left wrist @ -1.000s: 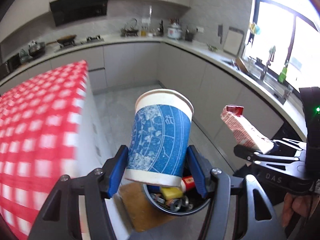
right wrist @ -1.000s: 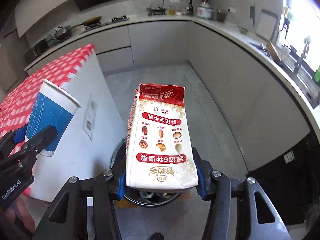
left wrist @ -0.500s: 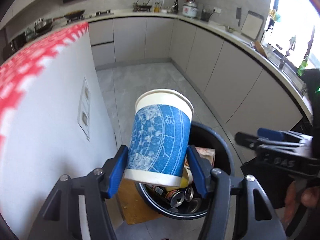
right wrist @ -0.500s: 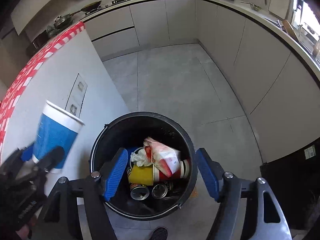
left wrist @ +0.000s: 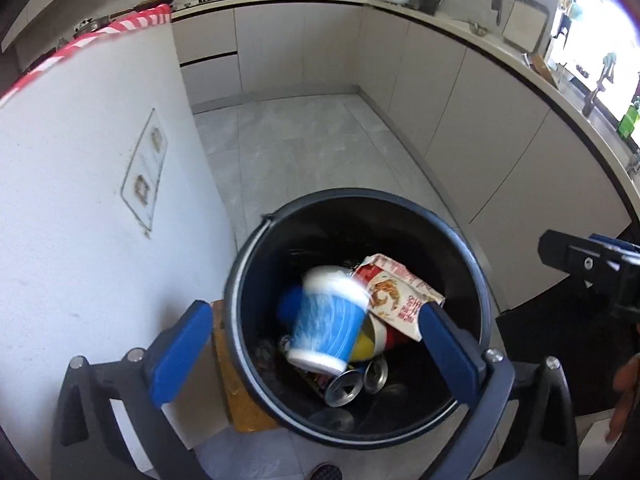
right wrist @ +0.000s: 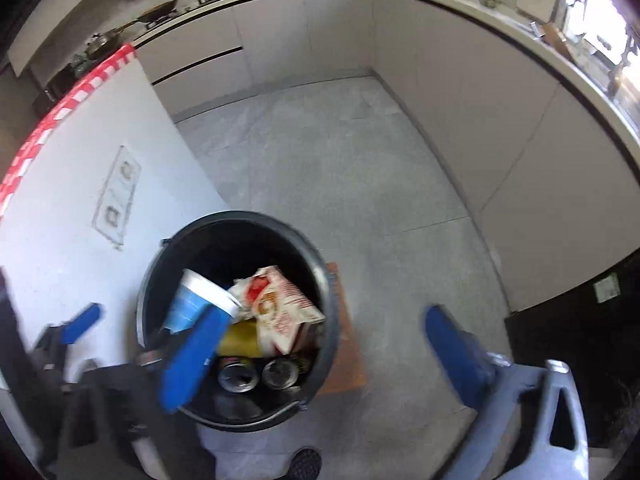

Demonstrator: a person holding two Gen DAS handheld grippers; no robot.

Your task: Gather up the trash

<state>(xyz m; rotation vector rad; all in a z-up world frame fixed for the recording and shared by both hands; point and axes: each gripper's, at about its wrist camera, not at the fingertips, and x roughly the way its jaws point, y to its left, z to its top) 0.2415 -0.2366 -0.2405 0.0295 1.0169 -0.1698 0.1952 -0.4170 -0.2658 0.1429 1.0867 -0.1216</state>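
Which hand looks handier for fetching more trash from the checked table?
Likely the left. Both jaws have just been opening, nothing gripped; the left gripper sits nearer the checked table, the right gripper farther out.

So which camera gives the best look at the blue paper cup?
The left wrist view: the blue paper cup sits large and unobstructed inside the bin, though motion-blurred. In the right wrist view it is smaller, its lower part hidden behind a blue finger pad.

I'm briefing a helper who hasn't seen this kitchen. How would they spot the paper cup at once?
Find the round black bin on the grey floor beside the white counter side. Inside, atop the cans, lies the paper cup, left of a red-and-white carton. It is the only blue item with a white rim.
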